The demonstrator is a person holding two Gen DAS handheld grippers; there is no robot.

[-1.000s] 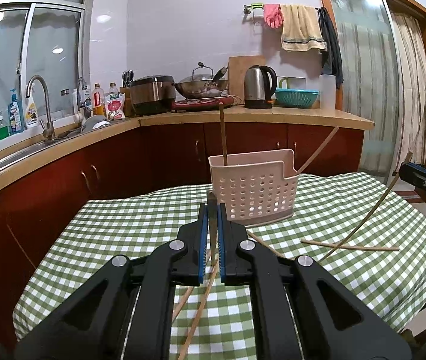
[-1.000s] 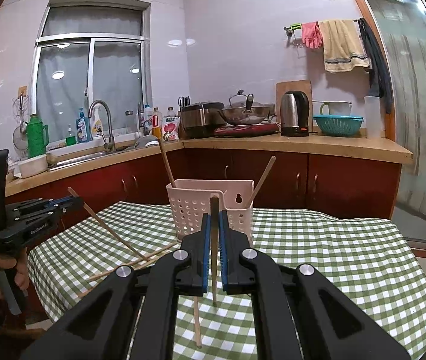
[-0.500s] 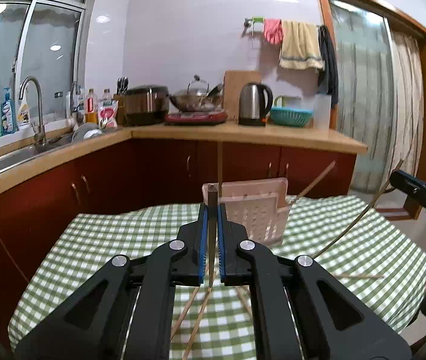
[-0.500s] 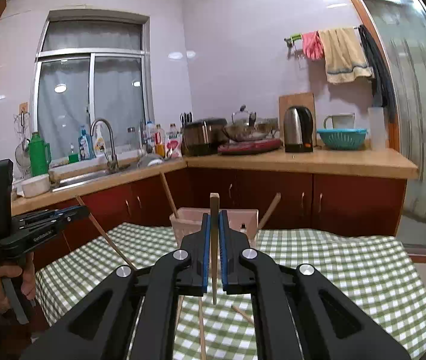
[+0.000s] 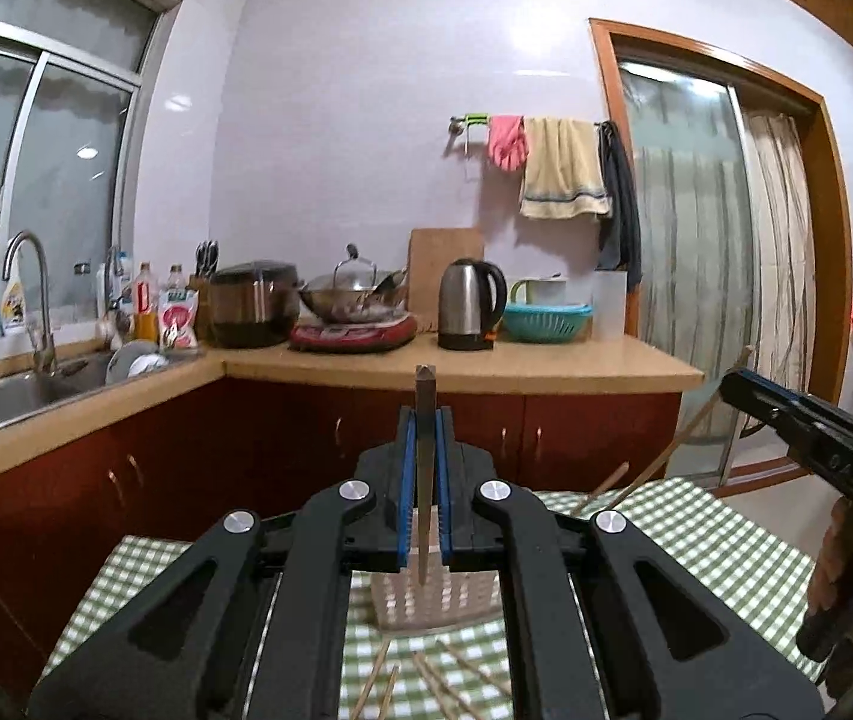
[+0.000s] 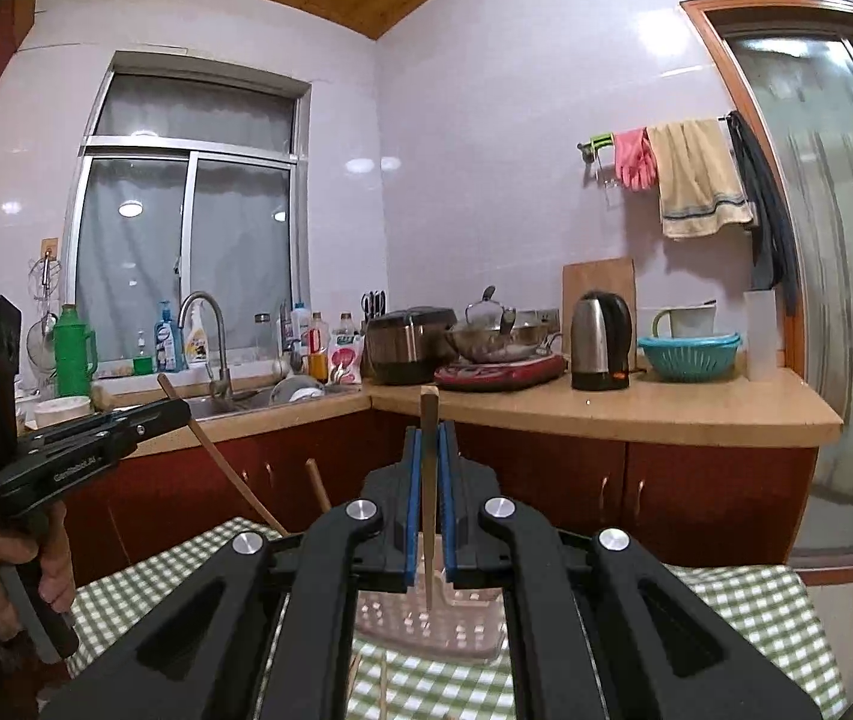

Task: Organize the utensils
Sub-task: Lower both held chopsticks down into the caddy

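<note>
My left gripper is shut on a wooden chopstick that stands upright between its blue pads. Below it, partly hidden by the fingers, sits the pale slotted utensil basket, with a chopstick leaning out of it. My right gripper is shut on another upright chopstick above the same basket. From the right wrist view, the left gripper shows at the left, its chopstick slanting down. Several loose chopsticks lie on the cloth in front of the basket.
The table wears a green checked cloth. Behind it runs a kitchen counter with a kettle, a wok, a rice cooker and a sink. A person's hand grips the left tool's handle.
Both grippers have risen with their chopsticks still clamped. The basket has sunk low in both views and now sits mostly behind the fingers.
</note>
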